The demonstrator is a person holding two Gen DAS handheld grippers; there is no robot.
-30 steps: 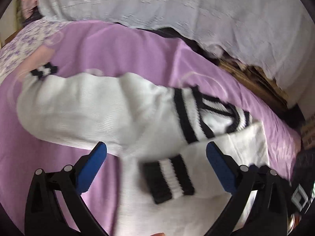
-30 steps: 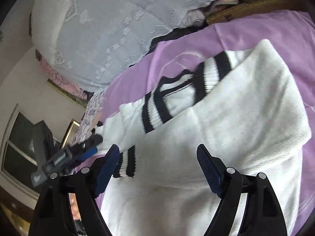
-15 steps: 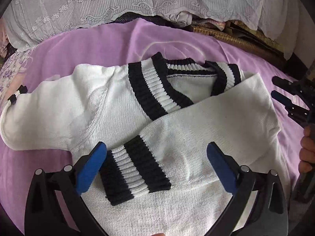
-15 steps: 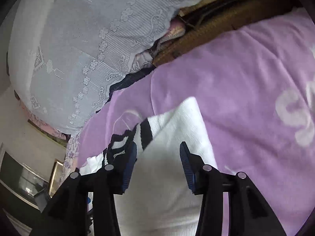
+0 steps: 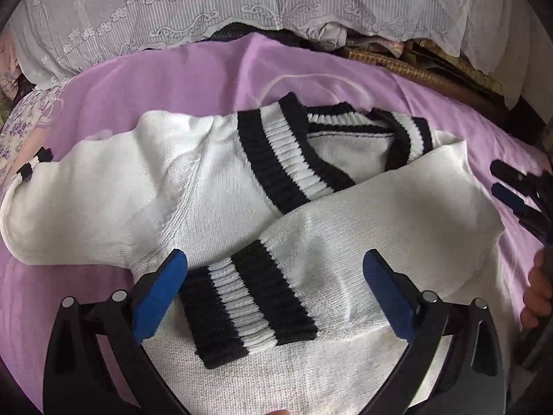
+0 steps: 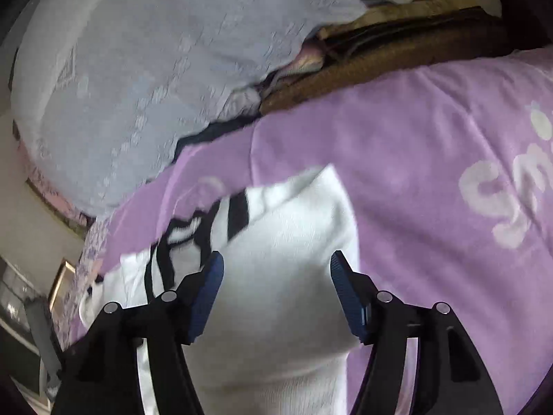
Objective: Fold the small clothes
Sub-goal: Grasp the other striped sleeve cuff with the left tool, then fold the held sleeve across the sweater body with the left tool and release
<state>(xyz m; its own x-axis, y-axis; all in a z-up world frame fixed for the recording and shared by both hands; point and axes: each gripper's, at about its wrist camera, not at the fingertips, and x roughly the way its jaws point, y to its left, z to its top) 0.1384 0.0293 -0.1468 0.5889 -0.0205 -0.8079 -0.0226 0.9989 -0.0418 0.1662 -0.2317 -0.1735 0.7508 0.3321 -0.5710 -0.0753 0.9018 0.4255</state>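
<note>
- On the purple blanket (image 5: 179, 79) lies the white sweater (image 5: 145, 186), face up, one sleeve already folded across its chest, striped cuff (image 5: 249, 301) near the middle.
- Left gripper (image 5: 274, 287) hovers over that cuff, fingers spread wide, holding nothing.
- Right gripper (image 6: 276, 287) also stands open above the folded edge, empty.
- Next, I judge: pinch the outstretched sleeve (image 5: 45, 207) near its cuff and lay it flat across, without dragging the body.

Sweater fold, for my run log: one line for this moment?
sweater | one sleeve folded across | left hand-held gripper open | right hand-held gripper open
</note>
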